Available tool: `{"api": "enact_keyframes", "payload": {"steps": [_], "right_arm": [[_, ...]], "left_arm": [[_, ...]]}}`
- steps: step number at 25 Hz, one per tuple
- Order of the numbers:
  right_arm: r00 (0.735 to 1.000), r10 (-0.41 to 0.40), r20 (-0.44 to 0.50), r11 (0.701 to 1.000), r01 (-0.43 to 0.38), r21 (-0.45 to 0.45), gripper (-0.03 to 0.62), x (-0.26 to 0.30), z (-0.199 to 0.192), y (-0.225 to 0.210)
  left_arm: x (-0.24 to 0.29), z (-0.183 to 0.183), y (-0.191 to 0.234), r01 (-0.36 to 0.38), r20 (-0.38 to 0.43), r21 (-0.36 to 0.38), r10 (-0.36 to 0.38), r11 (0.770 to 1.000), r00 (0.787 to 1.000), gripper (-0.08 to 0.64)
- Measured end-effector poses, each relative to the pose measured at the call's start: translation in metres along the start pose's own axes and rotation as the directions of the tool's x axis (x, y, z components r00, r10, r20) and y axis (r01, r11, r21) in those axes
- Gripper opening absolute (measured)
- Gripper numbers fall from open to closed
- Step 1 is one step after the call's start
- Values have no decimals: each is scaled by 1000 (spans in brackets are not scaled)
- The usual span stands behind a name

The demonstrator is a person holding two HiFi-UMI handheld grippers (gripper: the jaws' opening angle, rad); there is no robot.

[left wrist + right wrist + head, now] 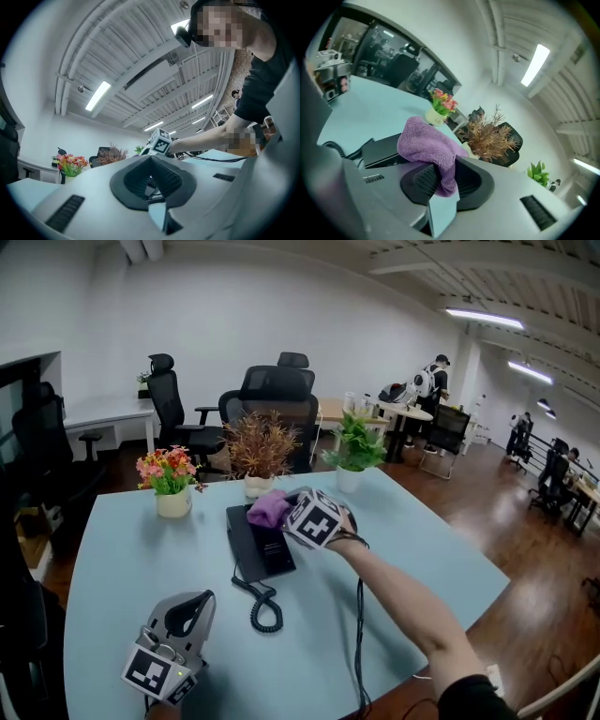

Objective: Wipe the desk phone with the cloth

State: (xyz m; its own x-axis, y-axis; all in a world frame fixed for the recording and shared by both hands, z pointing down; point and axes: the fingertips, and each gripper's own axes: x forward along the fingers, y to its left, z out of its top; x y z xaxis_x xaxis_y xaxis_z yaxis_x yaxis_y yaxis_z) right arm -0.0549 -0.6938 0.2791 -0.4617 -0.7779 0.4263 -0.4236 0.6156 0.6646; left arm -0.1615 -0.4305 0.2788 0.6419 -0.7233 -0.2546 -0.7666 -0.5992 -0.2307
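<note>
The black desk phone (258,545) lies in the middle of the light blue table (412,549), and its coiled cord (265,607) trails toward me. My right gripper (284,513) hovers over the phone's far end, shut on a purple cloth (268,508). In the right gripper view the cloth (425,140) bulges out of the right gripper (440,176) and rests over the phone (382,149). My left gripper (192,604) sits low over the table's near left, apart from the phone. In its own view the left gripper (151,163) has its jaws together with nothing between them.
Three pots stand behind the phone: pink and orange flowers (171,482), a dried brown plant (260,448) and a green plant (354,448). Black office chairs (277,395) stand past the table. A thin cable (359,615) hangs from my right gripper along my arm.
</note>
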Motion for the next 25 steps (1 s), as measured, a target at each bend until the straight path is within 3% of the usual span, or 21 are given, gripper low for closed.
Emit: {"api": "enact_keyframes", "payload": {"steps": [4, 9, 18, 25], "right_arm": [[998, -55, -19, 998, 55, 31, 52, 44, 5, -17], [999, -24, -44, 1000, 23, -8, 51, 54, -3, -3], [992, 116, -41, 990, -119, -73, 51, -19, -51, 83], [980, 193, -53, 981, -194, -8, 51, -78, -95, 128]], "left_arm": [[0, 1, 0, -2, 2, -7, 2, 1000, 1000, 12], [2, 0, 4, 5, 3, 3, -5, 1000, 1000, 12], [0, -2, 2, -3, -2, 0, 3, 1000, 1000, 14], [-1, 1, -5, -20, -7, -18, 20, 1000, 1000, 14]]}}
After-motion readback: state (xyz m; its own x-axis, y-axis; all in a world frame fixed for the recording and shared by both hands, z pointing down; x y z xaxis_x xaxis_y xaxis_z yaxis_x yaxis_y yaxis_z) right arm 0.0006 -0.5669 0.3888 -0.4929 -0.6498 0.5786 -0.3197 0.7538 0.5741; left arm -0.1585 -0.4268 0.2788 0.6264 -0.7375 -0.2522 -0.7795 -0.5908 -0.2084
